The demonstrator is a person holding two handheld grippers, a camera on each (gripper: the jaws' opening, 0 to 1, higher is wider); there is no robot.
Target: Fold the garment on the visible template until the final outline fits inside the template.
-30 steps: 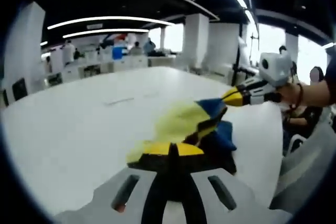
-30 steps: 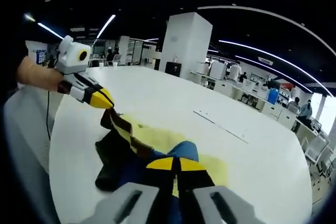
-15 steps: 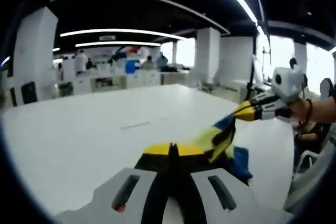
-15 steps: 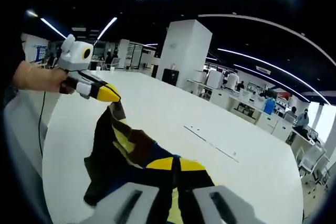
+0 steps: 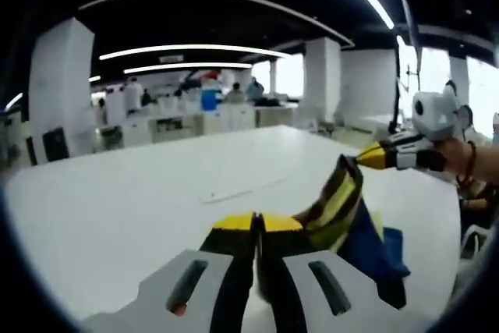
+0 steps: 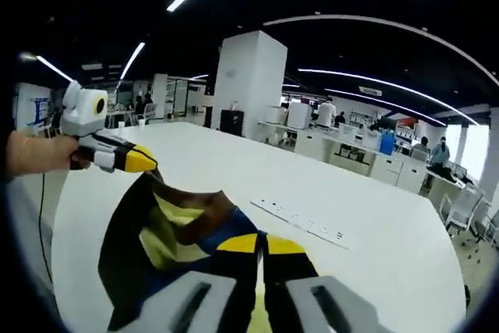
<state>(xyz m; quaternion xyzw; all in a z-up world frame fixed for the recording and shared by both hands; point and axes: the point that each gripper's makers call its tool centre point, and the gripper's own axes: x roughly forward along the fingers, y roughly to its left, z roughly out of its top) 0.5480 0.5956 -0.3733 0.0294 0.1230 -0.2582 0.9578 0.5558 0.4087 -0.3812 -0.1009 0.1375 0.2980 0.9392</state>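
Observation:
A garment (image 5: 343, 207) of yellow, black and blue cloth hangs in the air above the white table (image 5: 117, 208), stretched between both grippers. My left gripper (image 5: 257, 221) is shut on one edge of it. My right gripper (image 5: 365, 158), held by a hand, pinches the other end at the right. In the right gripper view the garment (image 6: 168, 232) droops in a loop between my right gripper (image 6: 261, 242), shut on it, and my left gripper (image 6: 148, 166) at the left. Faint marks (image 6: 302, 221) lie on the table beyond the cloth.
The table (image 6: 374, 255) stretches wide and white behind the garment. A white pillar (image 6: 240, 83) and desks with people stand far off. A thin mark line (image 5: 230, 191) shows on the table surface. A person sits at the far right (image 5: 479, 193).
Both grippers have lifted the garment off the table. It lay partly spread on the surface before and now hangs bunched between them. Both views have tilted upward.

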